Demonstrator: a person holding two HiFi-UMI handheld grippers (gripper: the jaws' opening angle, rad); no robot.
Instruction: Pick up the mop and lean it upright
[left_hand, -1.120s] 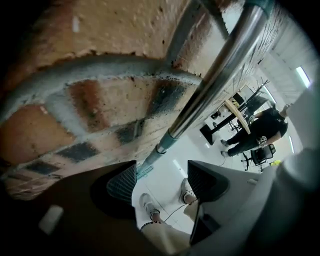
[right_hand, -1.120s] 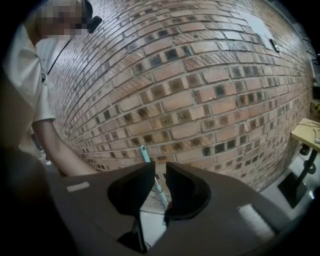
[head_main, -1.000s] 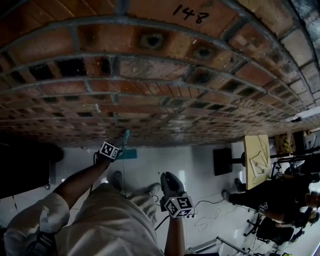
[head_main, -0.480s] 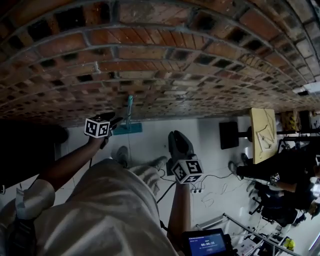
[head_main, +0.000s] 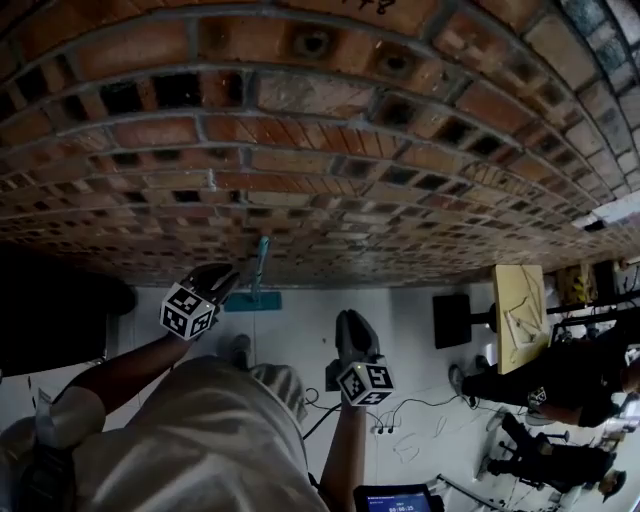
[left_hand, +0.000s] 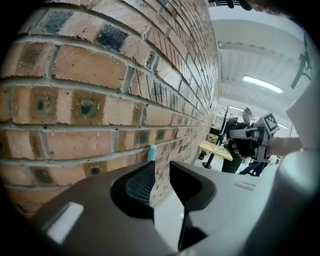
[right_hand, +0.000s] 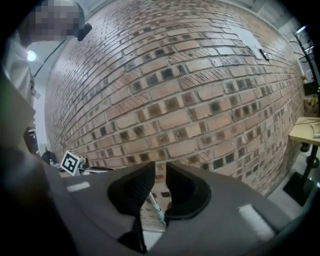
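The mop stands against the brick wall (head_main: 330, 150): its teal handle (head_main: 259, 262) leans on the bricks and its teal head (head_main: 252, 301) rests on the white floor. My left gripper (head_main: 228, 279) hovers just left of the handle without touching it. Its jaws have just been closing and now stand a narrow gap apart with nothing between them; in the left gripper view (left_hand: 160, 172) the handle's tip (left_hand: 151, 152) shows beyond the fingers. My right gripper (head_main: 352, 320) hangs further right, its jaws slightly apart and empty (right_hand: 160, 176), with the distant handle (right_hand: 156, 207) seen through the gap.
A wooden table (head_main: 515, 305) and a black stand (head_main: 450, 320) sit at the right, with people (head_main: 560, 385) beyond. Cables (head_main: 400, 412) lie on the floor. A dark bulky object (head_main: 50, 325) sits at the left. A lit screen (head_main: 395, 499) is near my feet.
My left gripper has lifted up along the mop handle and its jaws have narrowed. The mop stays leaning on the wall. The right gripper has hardly moved.
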